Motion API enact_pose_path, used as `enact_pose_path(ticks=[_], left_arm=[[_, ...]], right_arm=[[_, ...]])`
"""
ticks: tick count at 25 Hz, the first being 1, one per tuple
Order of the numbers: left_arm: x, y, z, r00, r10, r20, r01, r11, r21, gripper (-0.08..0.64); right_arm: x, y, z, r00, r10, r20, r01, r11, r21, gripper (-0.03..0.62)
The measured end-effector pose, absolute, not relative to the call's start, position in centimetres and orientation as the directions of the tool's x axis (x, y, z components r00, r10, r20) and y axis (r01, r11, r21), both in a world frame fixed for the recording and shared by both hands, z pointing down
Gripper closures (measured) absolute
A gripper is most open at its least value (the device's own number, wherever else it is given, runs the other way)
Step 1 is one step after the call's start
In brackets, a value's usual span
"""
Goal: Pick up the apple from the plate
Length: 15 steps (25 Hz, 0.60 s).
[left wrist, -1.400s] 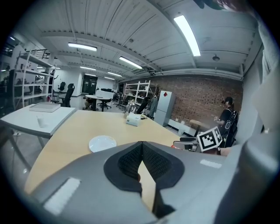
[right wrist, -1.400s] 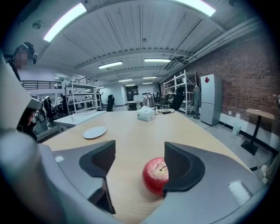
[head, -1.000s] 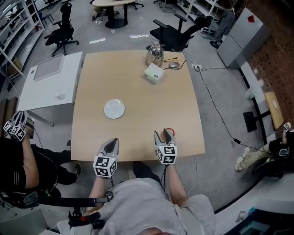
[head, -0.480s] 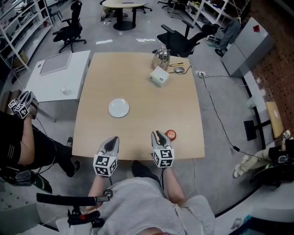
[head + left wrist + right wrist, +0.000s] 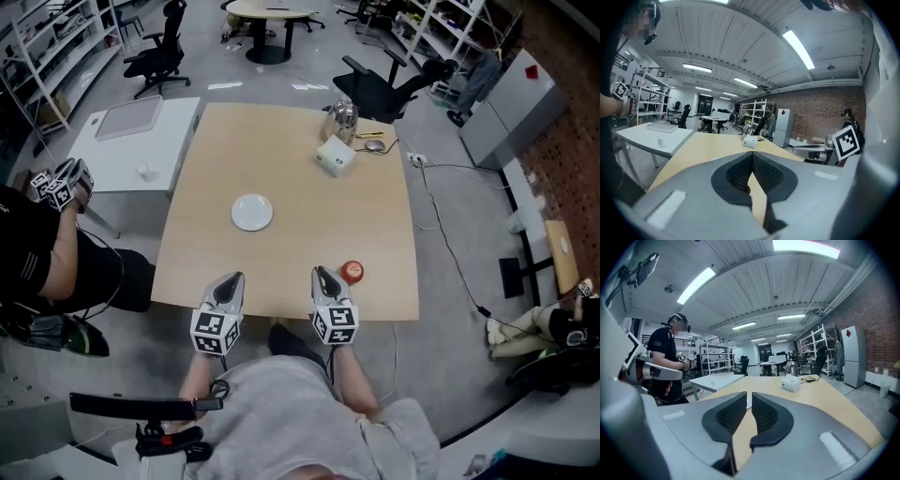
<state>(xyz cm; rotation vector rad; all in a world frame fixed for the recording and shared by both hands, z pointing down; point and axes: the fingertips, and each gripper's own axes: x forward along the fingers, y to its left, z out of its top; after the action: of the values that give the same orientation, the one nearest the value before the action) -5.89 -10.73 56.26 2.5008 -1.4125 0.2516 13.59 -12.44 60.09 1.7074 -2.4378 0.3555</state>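
Red apple (image 5: 352,272): sitting off plate (image 5: 252,212), near right.
Right gripper (image 5: 320,273): jaws just closing together, empty.
Left gripper (image 5: 235,278): pressing shut, empty.

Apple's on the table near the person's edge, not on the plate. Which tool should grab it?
Right. The apple lies just beside the right tool; the left tool is farther off, on the right tool's other side. The right jaws have just been closing on nothing, so reopen first.
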Motion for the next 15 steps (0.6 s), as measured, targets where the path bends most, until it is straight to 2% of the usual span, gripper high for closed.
enact_pose_path(ticks=[15], left_arm=[[-6.7, -7.7, 55.8, 0.504, -0.826, 0.252, -0.863, -0.493, 0.109, 0.54]], right_arm=[[13.4, -8.4, 59.6, -0.331, -0.918, 0.22, -0.944, 0.319, -0.09, 0.584]])
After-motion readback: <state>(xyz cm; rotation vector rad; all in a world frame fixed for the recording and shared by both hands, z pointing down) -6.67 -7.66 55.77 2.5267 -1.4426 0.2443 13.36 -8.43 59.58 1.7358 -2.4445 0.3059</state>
